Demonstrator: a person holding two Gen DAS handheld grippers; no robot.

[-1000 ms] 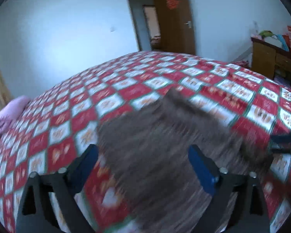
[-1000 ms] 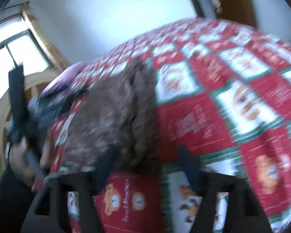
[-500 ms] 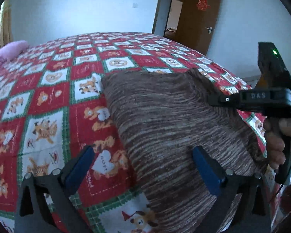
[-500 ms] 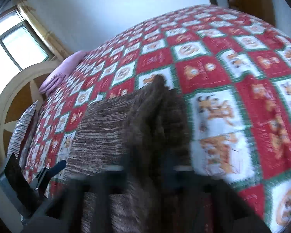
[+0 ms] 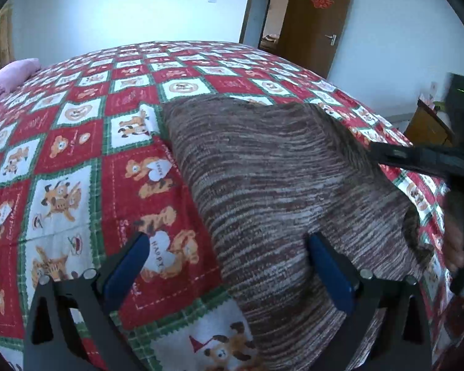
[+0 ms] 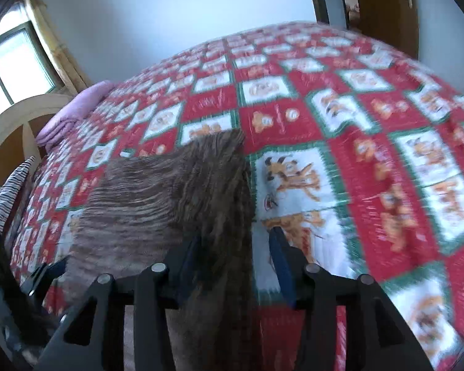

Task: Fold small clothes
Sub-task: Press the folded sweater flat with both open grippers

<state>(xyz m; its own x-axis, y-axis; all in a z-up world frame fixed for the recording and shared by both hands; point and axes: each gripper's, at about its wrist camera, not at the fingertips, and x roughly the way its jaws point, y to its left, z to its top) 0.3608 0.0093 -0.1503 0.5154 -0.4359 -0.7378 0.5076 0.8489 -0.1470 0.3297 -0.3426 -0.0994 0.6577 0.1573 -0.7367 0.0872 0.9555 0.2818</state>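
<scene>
Red-and-white checked bedspread [image 5: 77,154] covers the bed. Nearest, the left tongs [image 5: 225,266] stand spread wide over the brown striped garment [image 5: 278,185], which lies on it. The right tongs [image 6: 232,262] straddle its bunched right edge, partly parted. Beyond, a pink pillow [image 5: 6,77].

We are in a home bedroom: a bed spread with a red, white and green cartoon-bear quilt [image 5: 77,154] lies ahead of our fingers, a pink pillow [image 5: 6,78] far left, a wooden door [image 5: 318,15] beyond.
</scene>
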